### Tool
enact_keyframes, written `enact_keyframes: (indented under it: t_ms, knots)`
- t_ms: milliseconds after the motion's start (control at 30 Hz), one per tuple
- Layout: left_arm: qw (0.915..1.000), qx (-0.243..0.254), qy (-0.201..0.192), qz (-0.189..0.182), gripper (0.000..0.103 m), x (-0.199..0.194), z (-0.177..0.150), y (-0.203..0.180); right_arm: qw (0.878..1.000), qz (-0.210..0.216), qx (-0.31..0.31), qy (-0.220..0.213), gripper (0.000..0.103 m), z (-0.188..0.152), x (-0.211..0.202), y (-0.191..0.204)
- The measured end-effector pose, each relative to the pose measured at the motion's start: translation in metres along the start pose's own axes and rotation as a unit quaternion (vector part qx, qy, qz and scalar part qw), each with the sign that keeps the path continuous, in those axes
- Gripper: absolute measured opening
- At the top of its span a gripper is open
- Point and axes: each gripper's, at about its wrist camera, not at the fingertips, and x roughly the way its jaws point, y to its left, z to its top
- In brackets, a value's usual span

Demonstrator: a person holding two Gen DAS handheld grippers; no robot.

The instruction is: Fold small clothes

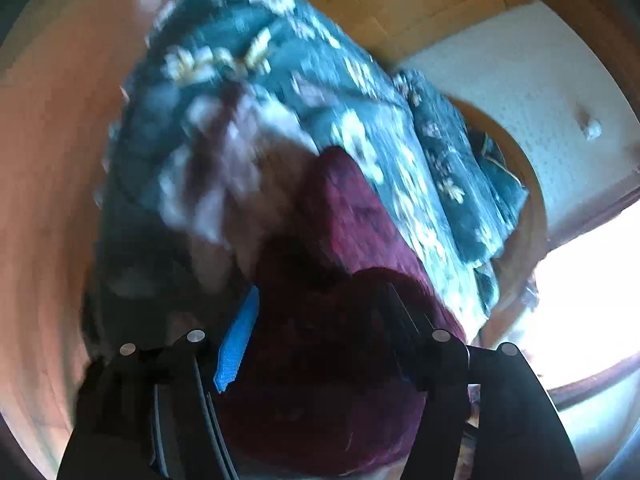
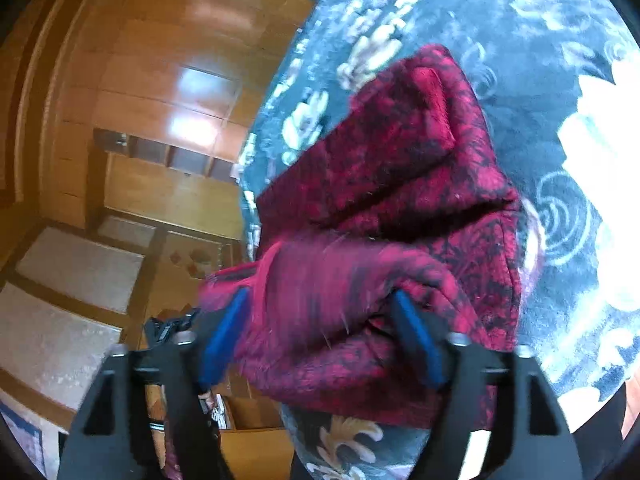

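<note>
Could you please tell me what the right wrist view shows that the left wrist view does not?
Only the right wrist view shows the red garment sharply, with black mottling and folds, plus wooden shelving. Only the left wrist view shows a pale textured surface and a bright opening. Both show tongs, left and right, closed on that garment over a dark floral cloth.

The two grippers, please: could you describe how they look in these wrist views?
Left gripper: black angular frame, round silver bolt heads, one ridged bright blue finger pad showing. Right gripper: same black frame and silver bolts, darker blue pads on both fingers. No sleeves or cables visible.
</note>
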Motion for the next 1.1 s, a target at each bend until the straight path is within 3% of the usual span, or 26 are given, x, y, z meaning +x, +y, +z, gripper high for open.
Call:
enact_keyframes:
  t_ms: [67, 133, 167, 233, 333, 367, 467, 533, 567, 600, 800, 1100]
  knots:
    - [0.9979, 0.047, -0.017, 0.040, 0.061, -0.010, -0.002, 0.001, 0.999, -0.011, -0.034, -0.009, 0.085, -0.012, -0.016, 0.010]
    - [0.9877, 0.137, -0.018, 0.074, 0.061, -0.016, -0.017, -0.004, 0.996, -0.048, -0.076, -0.012, 0.085, -0.025, -0.027, 0.014]
    - [0.9833, 0.167, -0.010, 0.072, 0.063, -0.016, -0.026, -0.004, 0.993, -0.069, -0.097, -0.012, 0.086, -0.031, -0.030, 0.017]
    - [0.9745, 0.218, 0.014, 0.052, 0.080, -0.018, -0.045, -0.001, 0.982, -0.122, -0.143, 0.002, 0.086, -0.051, -0.029, 0.016]
    - [0.9627, 0.262, 0.043, 0.051, 0.080, -0.010, -0.071, 0.006, 0.967, -0.174, -0.181, 0.039, 0.075, -0.077, -0.010, 0.002]
    - [0.9612, 0.266, 0.047, 0.054, 0.080, -0.004, -0.076, 0.008, 0.962, -0.191, -0.190, 0.046, 0.064, -0.082, -0.004, -0.002]
    - [0.9669, 0.244, 0.052, 0.052, 0.077, 0.015, -0.076, 0.017, 0.956, -0.221, -0.188, 0.050, 0.046, -0.088, 0.018, -0.014]
    - [0.9740, 0.209, 0.084, 0.021, 0.036, 0.027, -0.071, 0.020, 0.954, -0.230, -0.185, 0.048, 0.033, -0.086, 0.023, -0.017]
    - [0.9745, 0.206, 0.085, 0.029, 0.032, 0.028, -0.072, 0.016, 0.955, -0.232, -0.181, 0.046, 0.022, -0.084, 0.022, -0.017]
    - [0.9739, 0.210, 0.082, 0.029, 0.017, 0.026, -0.073, 0.012, 0.956, -0.230, -0.175, 0.044, 0.017, -0.082, 0.020, -0.017]
    - [0.9837, 0.166, 0.070, -0.009, 0.013, -0.010, -0.077, 0.014, 0.967, -0.191, -0.162, 0.035, 0.012, -0.094, -0.016, -0.002]
    - [0.9861, 0.148, 0.068, -0.034, 0.012, -0.059, -0.111, 0.014, 0.973, -0.163, -0.155, 0.043, 0.012, -0.126, -0.055, 0.009]
